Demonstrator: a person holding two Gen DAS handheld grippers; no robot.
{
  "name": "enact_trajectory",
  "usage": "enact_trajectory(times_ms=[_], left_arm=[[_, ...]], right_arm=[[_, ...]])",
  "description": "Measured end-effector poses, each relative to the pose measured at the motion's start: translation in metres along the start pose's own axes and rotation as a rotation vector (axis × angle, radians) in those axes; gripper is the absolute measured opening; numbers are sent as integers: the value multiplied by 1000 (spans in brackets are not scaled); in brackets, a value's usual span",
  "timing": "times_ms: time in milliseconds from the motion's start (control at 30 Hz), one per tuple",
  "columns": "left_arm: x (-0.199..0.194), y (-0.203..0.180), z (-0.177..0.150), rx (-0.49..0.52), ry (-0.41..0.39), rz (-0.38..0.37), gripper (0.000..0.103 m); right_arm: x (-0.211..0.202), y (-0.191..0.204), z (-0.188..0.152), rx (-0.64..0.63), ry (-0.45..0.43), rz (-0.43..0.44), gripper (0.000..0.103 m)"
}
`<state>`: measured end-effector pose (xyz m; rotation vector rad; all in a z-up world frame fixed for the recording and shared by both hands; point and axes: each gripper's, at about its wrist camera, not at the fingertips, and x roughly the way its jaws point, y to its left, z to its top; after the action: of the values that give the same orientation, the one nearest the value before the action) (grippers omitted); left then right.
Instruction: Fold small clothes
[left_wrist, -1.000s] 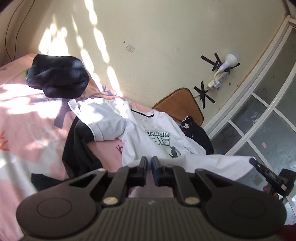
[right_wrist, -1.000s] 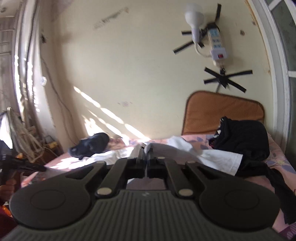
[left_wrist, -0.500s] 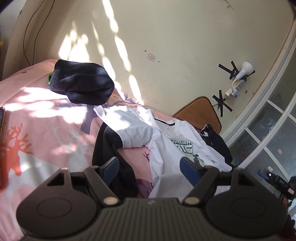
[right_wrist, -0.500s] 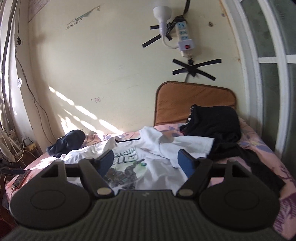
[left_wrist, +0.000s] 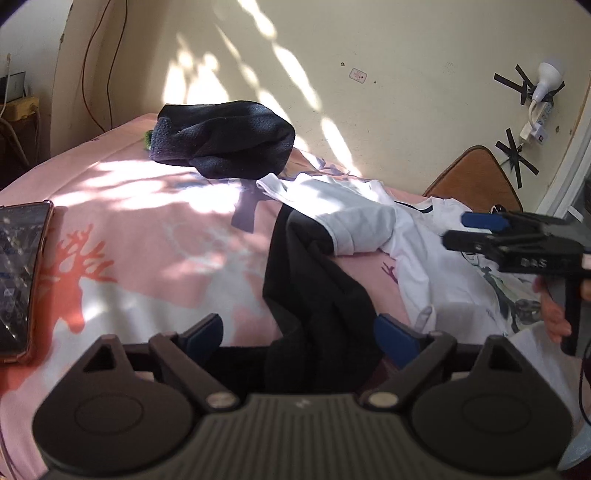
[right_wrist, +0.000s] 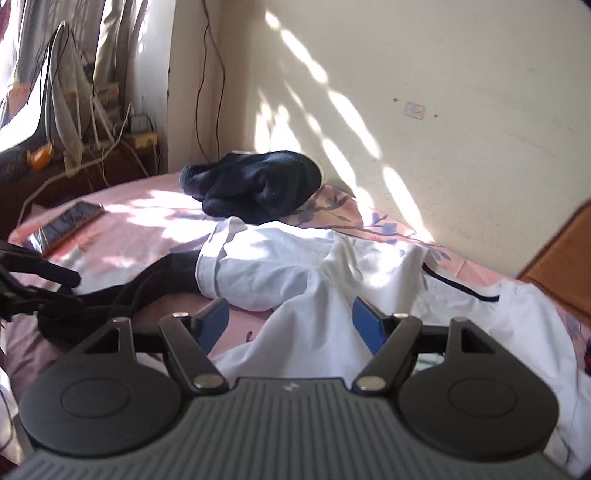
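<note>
A white printed T-shirt (left_wrist: 417, 236) lies crumpled on the pink bed (left_wrist: 147, 236); it also shows in the right wrist view (right_wrist: 332, 273). A black garment (left_wrist: 314, 295) lies partly under its sleeve and shows in the right wrist view too (right_wrist: 147, 288). My left gripper (left_wrist: 299, 332) is open and empty, low over the black garment. My right gripper (right_wrist: 290, 321) is open and empty just above the white shirt's body, and it shows from the side in the left wrist view (left_wrist: 480, 230).
A dark bundled garment (left_wrist: 225, 136) lies by the wall, also in the right wrist view (right_wrist: 255, 184). A phone (left_wrist: 18, 273) lies on the bed's left. A brown cushion (left_wrist: 472, 177) leans on the wall. A power strip (left_wrist: 535, 125) and lamp hang at right.
Both grippers opened from shut, letting the white shirt fall on the bed. Both then swung left, the left over the black garment, the right over the shirt's sleeve side.
</note>
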<state>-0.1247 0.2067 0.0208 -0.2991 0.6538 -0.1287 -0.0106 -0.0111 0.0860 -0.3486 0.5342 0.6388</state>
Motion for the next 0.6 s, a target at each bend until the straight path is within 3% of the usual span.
enact_trajectory(times_ms=[100, 167, 200, 233, 300, 333, 400, 533, 600], left_arm=[[0, -4, -9, 34, -9, 12, 91], [4, -8, -11, 67, -12, 21, 78], [6, -7, -11, 71, -8, 16, 62], [7, -6, -12, 73, -17, 19, 53], [10, 1, -9, 60, -22, -7, 41], [10, 4, -7, 44, -25, -21, 36], [12, 12, -2, 11, -25, -44, 27], [4, 28, 15, -67, -79, -51, 26], [-1, 34, 21, -99, -105, -35, 27]], right_arm=[[40, -1, 8, -50, 96, -21, 76], [65, -7, 10, -32, 164, -12, 70], [76, -9, 11, -18, 195, 2, 45], [87, -9, 11, -10, 234, 10, 30], [97, -9, 12, 18, 257, 24, 17], [98, -10, 14, 32, 257, 25, 16], [94, -12, 24, 96, 231, 36, 14], [72, -44, 60, 376, 8, 113, 12], [73, -63, 69, 523, -56, 115, 12]])
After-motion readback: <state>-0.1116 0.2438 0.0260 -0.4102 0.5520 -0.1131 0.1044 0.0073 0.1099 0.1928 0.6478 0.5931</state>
